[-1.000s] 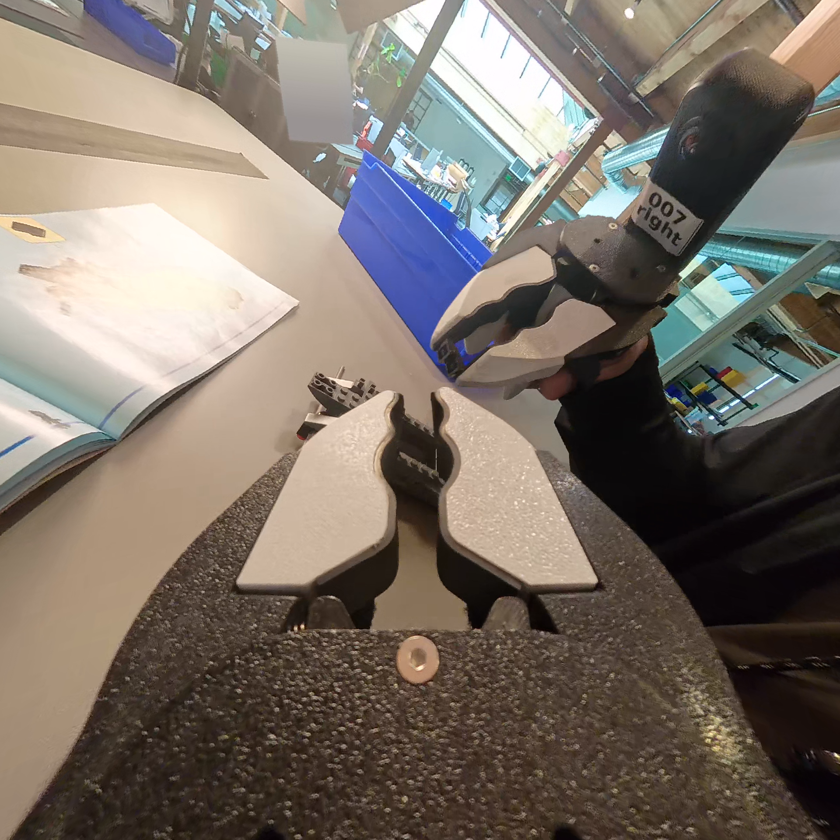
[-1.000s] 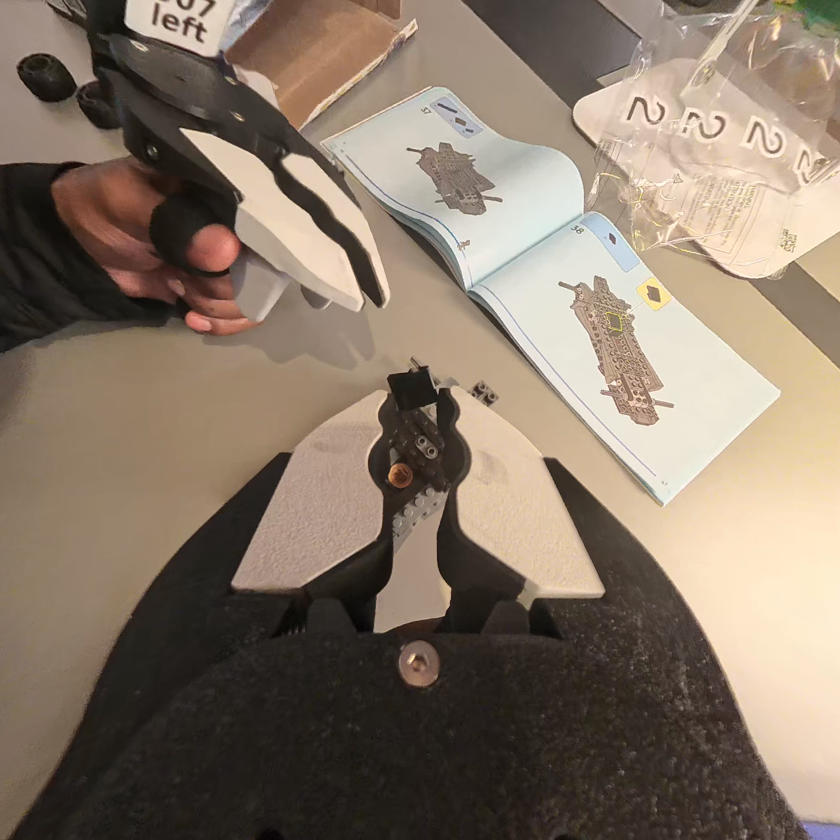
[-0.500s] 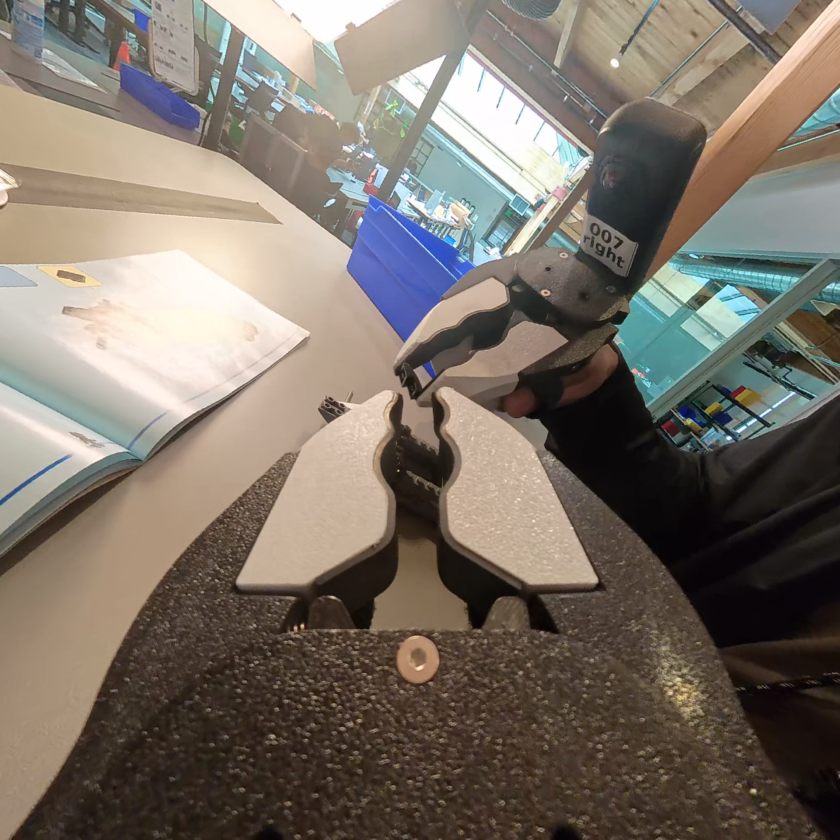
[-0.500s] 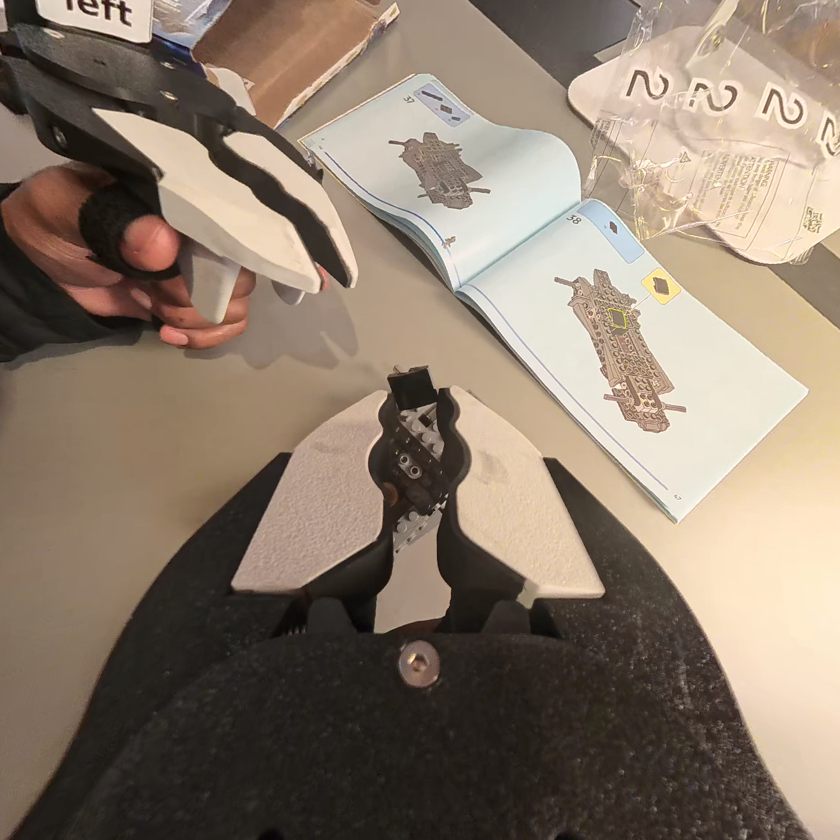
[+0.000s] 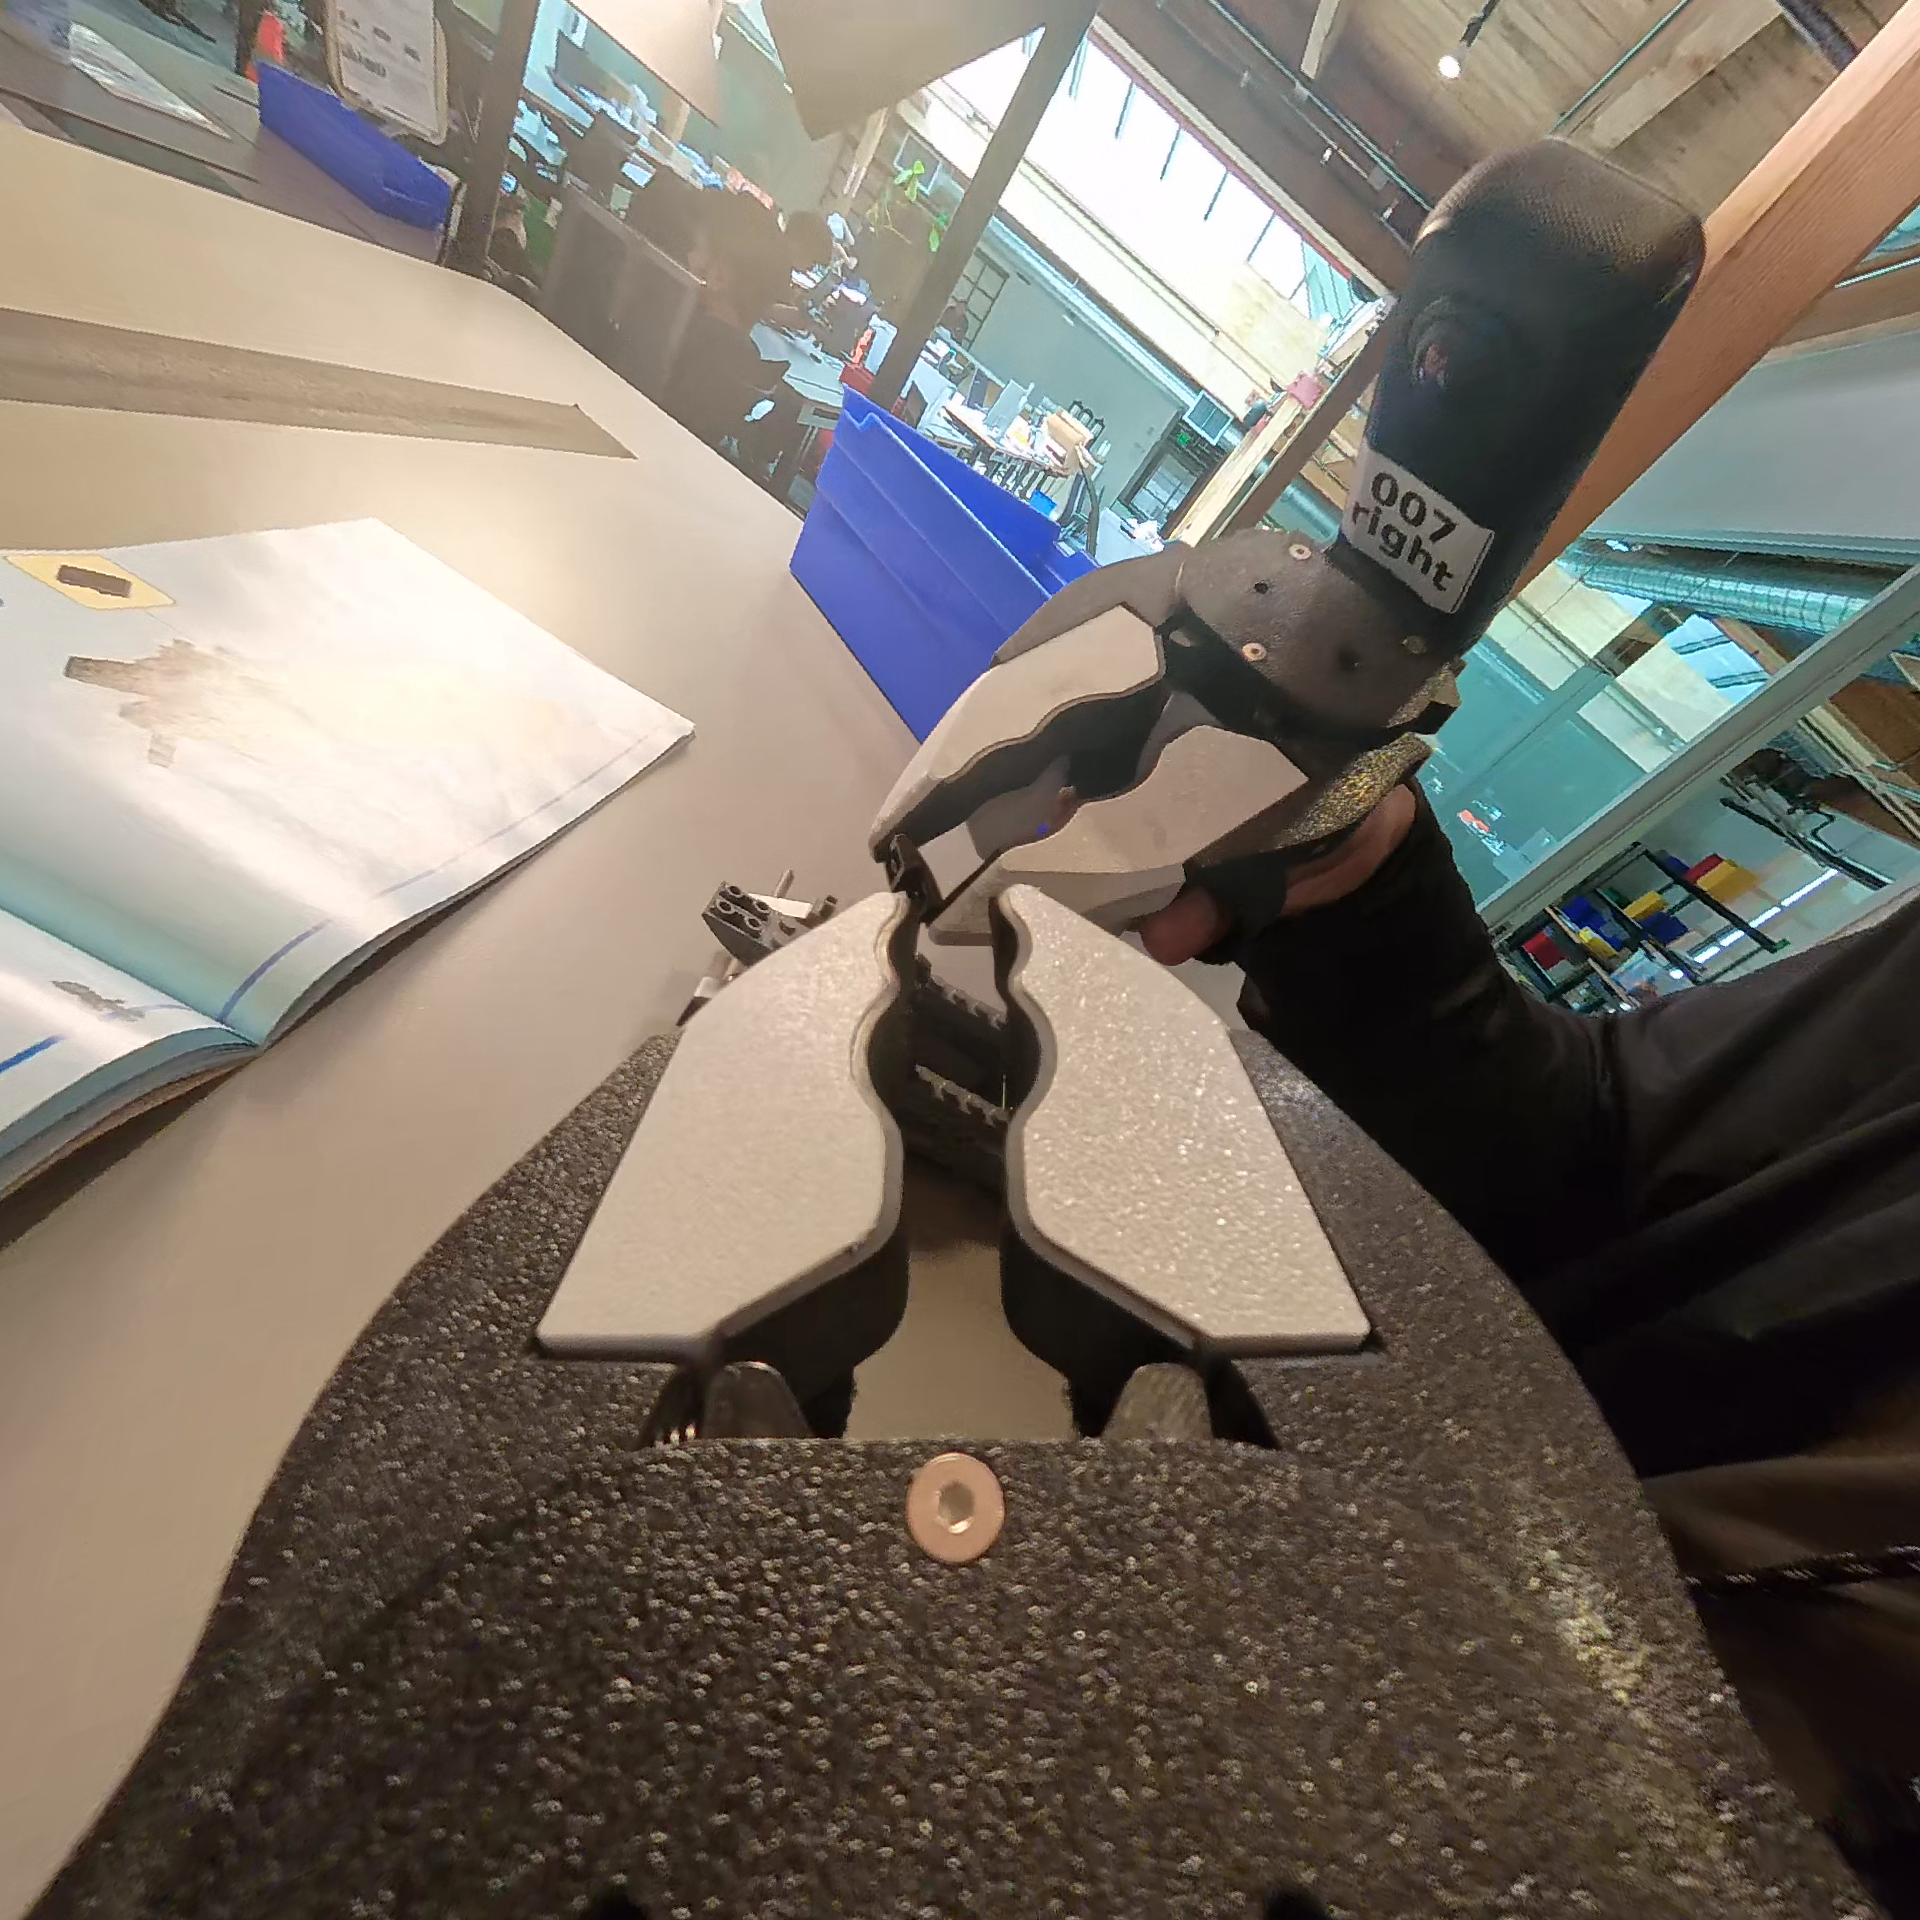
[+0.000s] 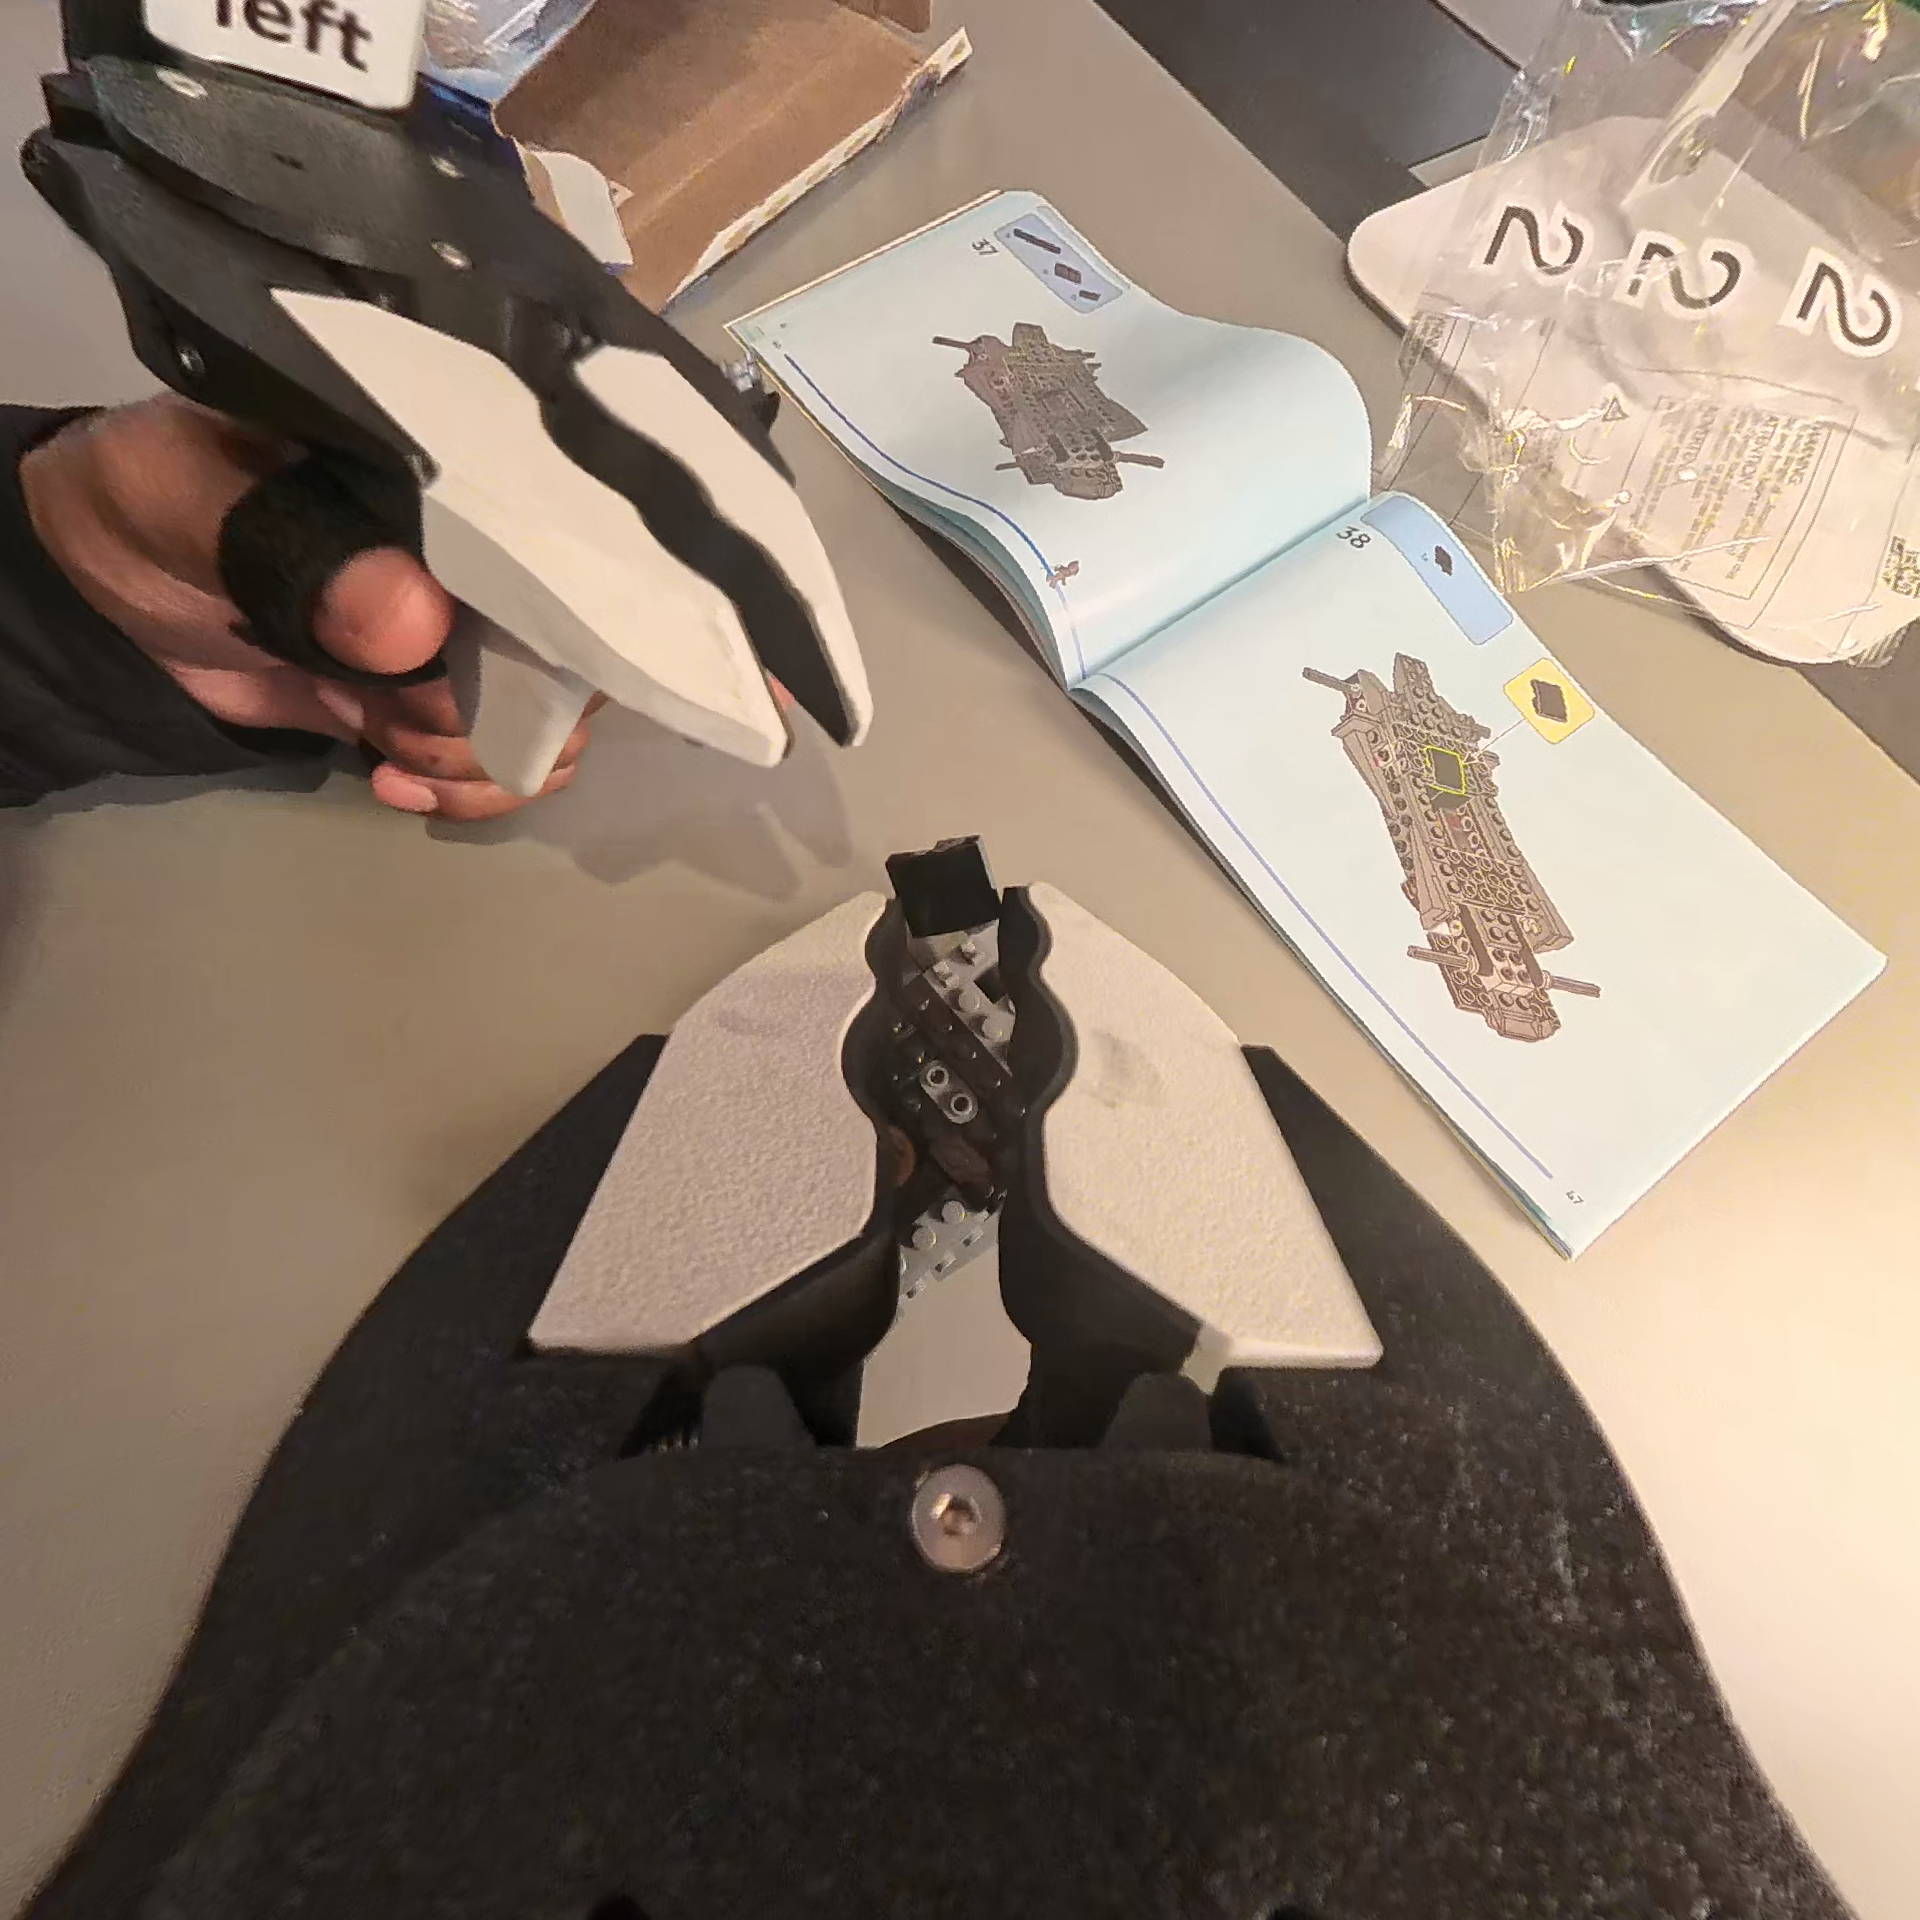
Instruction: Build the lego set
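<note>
The right tool (image 6: 948, 914) is clamped on a grey and dark brick model (image 6: 951, 1081) whose long axis runs along the fingers, pointing forward and slightly left; a small black tile (image 6: 943, 891) sticks out past the fingertips, tilted up. The left tool (image 5: 951, 914) has its fingers close together around a dark studded piece (image 5: 956, 1049) (whether the pads press on it I cannot tell), lying lengthwise between them.

In the right wrist view the left tool hangs above the worktop (image 6: 312, 1039), fingers aimed down and to the right toward the tile, the gloved hand (image 6: 260, 592) wrapped under its handle. In the left wrist view the right tool slants down from upper right, its tip just above the left fingertips.

An open instruction booklet (image 6: 1299, 665) lies to the right, clear plastic bags (image 6: 1683, 343) beyond it, a cardboard box (image 6: 707, 135) farther back. A small dark brick cluster (image 5: 753, 920) sits on the worktop; a blue bin (image 5: 914, 582) stands behind.
</note>
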`<state>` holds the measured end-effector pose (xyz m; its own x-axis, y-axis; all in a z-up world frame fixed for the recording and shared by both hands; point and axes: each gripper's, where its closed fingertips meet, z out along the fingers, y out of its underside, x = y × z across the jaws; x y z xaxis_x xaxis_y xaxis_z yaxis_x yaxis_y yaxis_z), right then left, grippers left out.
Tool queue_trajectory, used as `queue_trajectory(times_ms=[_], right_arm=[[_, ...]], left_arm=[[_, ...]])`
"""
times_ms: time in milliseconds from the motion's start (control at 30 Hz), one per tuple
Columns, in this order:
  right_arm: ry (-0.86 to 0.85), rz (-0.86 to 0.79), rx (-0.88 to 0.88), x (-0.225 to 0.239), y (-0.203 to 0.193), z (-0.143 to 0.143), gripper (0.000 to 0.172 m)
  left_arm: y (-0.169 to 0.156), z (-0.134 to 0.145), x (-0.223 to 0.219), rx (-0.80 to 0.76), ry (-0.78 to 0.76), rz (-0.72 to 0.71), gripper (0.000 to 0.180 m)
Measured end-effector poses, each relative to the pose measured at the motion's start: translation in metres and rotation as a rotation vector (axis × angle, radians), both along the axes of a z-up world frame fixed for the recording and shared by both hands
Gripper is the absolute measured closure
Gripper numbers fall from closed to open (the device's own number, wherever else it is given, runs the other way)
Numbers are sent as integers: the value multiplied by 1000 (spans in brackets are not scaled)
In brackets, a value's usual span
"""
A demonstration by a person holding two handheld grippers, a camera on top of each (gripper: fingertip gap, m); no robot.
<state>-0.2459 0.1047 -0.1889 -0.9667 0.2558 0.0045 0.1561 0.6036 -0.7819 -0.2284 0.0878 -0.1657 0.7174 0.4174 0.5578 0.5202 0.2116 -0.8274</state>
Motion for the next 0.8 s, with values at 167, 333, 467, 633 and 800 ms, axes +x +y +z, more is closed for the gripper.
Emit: queue_trajectory(times_ms=[167,333,467,633,800], right_arm=[[-74,-41,-41,0,-4,2,154],[-256,-132,-179,2,-9,12,154],[-410,-186,-296,2,-11,18,154],[-493,-216,-389,1,-13,21,154],[-482,-218,-401,4,-17,19,154]], left_arm=[[9,-5,2,-65,19,3,166],[7,0,0,-97,104,53,160],[0,7,-5,-118,188,115,156],[0,8,-6,-82,171,122,156],[-1,14,-7,40,109,96,157]])
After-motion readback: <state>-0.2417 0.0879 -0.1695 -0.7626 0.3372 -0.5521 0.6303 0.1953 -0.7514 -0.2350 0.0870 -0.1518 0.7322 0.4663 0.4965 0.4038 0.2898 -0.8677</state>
